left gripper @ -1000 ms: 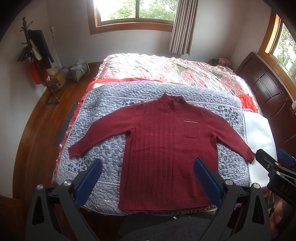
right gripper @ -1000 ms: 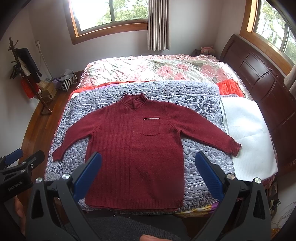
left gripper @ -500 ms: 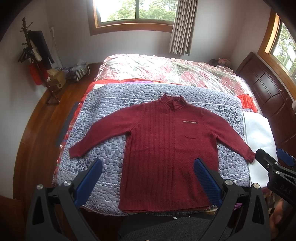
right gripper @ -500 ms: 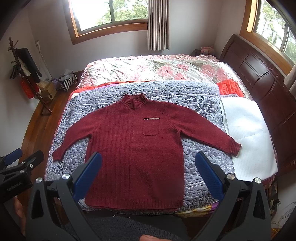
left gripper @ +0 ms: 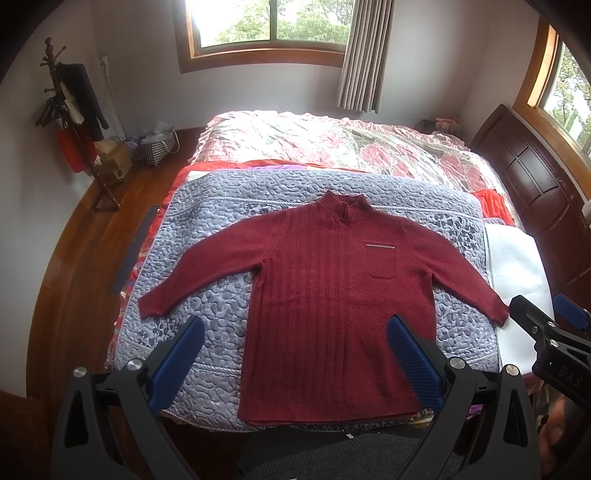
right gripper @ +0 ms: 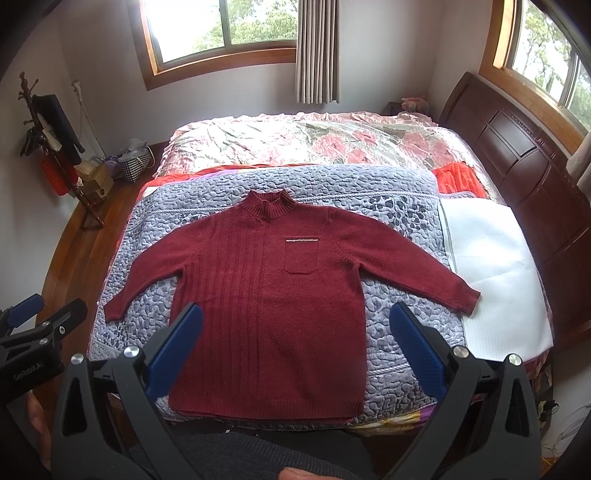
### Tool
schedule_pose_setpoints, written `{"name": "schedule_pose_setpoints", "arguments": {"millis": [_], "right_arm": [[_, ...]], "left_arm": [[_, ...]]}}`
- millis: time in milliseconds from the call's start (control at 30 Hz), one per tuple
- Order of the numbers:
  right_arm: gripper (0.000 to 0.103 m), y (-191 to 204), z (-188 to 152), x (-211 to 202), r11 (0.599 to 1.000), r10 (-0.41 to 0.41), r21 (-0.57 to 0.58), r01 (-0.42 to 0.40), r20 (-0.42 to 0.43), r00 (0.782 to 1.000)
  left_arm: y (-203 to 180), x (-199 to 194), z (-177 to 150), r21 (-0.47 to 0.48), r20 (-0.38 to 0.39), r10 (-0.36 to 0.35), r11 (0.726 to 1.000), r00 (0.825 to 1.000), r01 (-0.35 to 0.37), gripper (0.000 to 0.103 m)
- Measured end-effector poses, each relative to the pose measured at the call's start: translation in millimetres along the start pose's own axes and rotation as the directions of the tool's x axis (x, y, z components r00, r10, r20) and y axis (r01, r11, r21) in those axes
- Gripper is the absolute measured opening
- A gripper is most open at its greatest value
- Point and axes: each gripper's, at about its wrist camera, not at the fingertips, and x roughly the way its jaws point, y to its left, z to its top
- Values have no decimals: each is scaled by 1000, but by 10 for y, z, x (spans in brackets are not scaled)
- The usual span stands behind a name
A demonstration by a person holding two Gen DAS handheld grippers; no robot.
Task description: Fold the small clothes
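Waiting unfolded, a dark red sweater [left gripper: 332,295] lies flat, sleeves spread, on the grey quilted cover [left gripper: 207,295] of a bed.

Both the left gripper [left gripper: 295,354] and right gripper [right gripper: 295,347] hover above its hem, jaws wide and empty; no fold is made yet. Wooden floor [left gripper: 81,258], coat stand [left gripper: 70,118] and curtained window [right gripper: 229,29] surround the bed.

Bed [right gripper: 476,166] surface: red sweater [right gripper: 273,295] lies flat on the grey quilt [right gripper: 399,321], sleeves spread, nothing on top of it. Quilt is bare around both sleeves and along the near hem. White sheet [right gripper: 491,280] touches the right cuff. Headboard [right gripper: 524,155] bounds the right side; coat rack [right gripper: 55,147] stands well apart on the left floor. Both grippers hang above the near edge, fingers [left gripper: 177,362] spread wide.
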Motion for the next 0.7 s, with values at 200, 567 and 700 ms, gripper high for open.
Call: {"name": "schedule_pose_setpoints", "arguments": {"millis": [200, 567, 700], "right_arm": [[100, -6, 10, -11, 1000, -2, 0, 2, 3, 1000], [100, -13, 20, 2, 1000, -1, 1, 1, -3, 1000], [100, -17, 23, 13, 1000, -1, 1, 1, -7, 1000]], "left_arm": [[-5, -4, 4, 1, 3, 0, 1000, 1000, 0, 99], [-24, 17, 4, 1, 0, 2, 1000, 1000, -2, 99], [-21, 39, 9, -1, -5, 0, 1000, 1000, 0, 99]]}}
